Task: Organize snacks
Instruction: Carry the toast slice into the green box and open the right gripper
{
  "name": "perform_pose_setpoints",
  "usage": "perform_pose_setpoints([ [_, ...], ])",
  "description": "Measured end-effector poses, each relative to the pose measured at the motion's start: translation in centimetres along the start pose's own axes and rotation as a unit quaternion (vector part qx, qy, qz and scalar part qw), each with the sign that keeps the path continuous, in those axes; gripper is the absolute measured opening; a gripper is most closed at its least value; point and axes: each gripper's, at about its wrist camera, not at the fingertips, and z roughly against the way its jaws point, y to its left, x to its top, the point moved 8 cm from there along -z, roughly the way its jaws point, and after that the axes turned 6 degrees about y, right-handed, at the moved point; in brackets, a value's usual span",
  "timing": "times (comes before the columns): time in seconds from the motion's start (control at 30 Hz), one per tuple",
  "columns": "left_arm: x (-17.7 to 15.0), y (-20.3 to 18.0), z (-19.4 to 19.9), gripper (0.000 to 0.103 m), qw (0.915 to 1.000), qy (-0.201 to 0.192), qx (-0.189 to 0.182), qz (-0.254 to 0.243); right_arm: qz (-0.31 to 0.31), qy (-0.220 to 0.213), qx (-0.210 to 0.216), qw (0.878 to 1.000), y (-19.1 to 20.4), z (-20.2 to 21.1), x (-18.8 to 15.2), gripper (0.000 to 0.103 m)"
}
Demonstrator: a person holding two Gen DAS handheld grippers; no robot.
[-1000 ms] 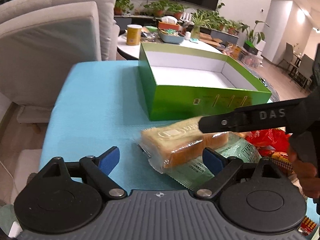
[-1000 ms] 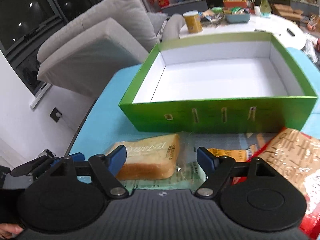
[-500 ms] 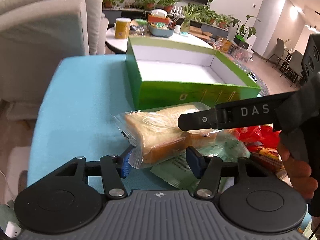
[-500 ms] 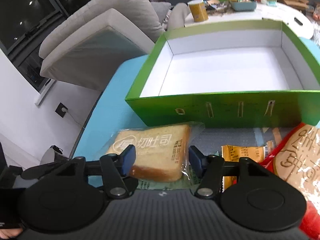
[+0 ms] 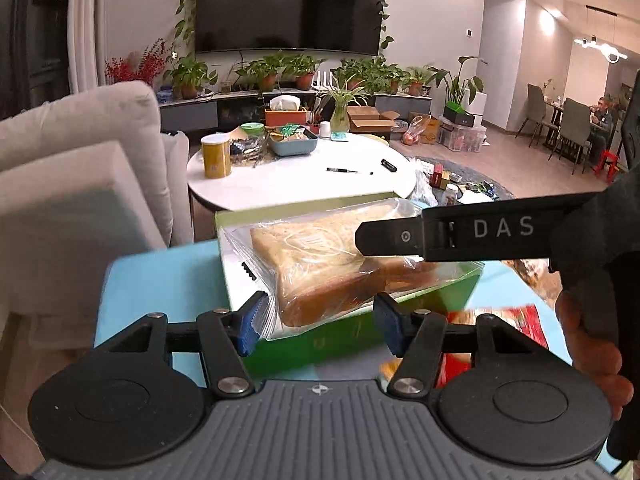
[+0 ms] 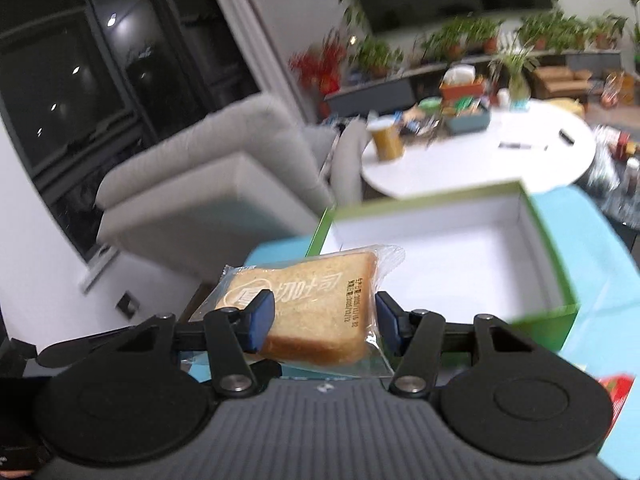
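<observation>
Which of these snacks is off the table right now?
The clear-wrapped toast slice: the right claw grips it in the air by the green box, while the red packet lies on the blue tabletop.

At frame centre, the golden-tan toast slice (image 6: pixel 316 312) sits in clear wrap printed with white lettering (plus small black print). Behind it, the box (image 6: pixel 560 256) is bright green outside, white inside, on a light-blue tabletop (image 6: pixel 608 248). Blue pads (image 6: pixel 262 322) tip black fingers.

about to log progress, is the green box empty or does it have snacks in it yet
Empty as far as shows: the green box has a bare white floor. The wrapped bread is lifted in both claws, not yet inside.
</observation>
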Motion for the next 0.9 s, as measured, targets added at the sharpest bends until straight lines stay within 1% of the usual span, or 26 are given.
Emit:
perform_pose_setpoints([
  [0.07, 0.7, -0.2, -1.0, 0.055, 1.0, 0.003, -0.001, -0.003, -0.005, -0.008, -0.004, 1.0, -0.8, -0.5, 1.0, 0.077],
  [0.17, 1.0, 0.1, -2.9, 0.055, 0.9999, 0.015, 0.0, -0.001, -0.024, -0.006, -0.005, 1.0, -2.3, -2.1, 1.9, 0.077],
  [0.27, 0.6, 0.6, -5.0, 0.055, 0.9994, 0.033, 0.003, 0.002, -0.039, 0.003, -0.005, 0.999, -3.5, -4.0, 2.1, 0.077],
  [0.43, -0.2, 1.8, -8.2, 0.056, 0.9981, 0.06, 0.009, 0.005, -0.052, 0.023, -0.007, 0.998, -5.0, -6.7, 1.5, 0.077],
  [0.53, -0.9, 2.4, -9.0, 0.056, 0.9974, 0.071, 0.012, 0.005, -0.057, 0.037, -0.009, 0.998, -5.6, -8.5, 1.0, 0.077],
  [0.67, -1.7, 3.0, -10.3, 0.057, 0.9963, 0.084, 0.019, 0.006, -0.062, 0.055, -0.011, 0.997, -6.1, -9.7, 0.7, 0.077],
  [0.7, -1.8, 3.1, -10.3, 0.059, 0.9963, 0.083, 0.022, 0.007, -0.062, 0.057, -0.012, 0.996, -6.1, -10.0, 0.6, 0.077],
  [0.77, -2.0, 3.2, -10.2, 0.06, 0.9965, 0.08, 0.021, 0.008, -0.061, 0.063, -0.012, 0.996, -6.2, -10.3, 0.3, 0.078],
  [0.8, -2.0, 3.2, -10.0, 0.06, 0.9967, 0.078, 0.02, 0.008, -0.063, 0.064, -0.015, 0.996, -6.3, -10.4, 0.2, 0.08],
  [0.9, -1.8, 3.2, -9.4, 0.062, 0.9971, 0.073, 0.016, 0.013, -0.054, 0.084, -0.047, 0.994, -6.6, -10.8, -0.5, 0.083],
])
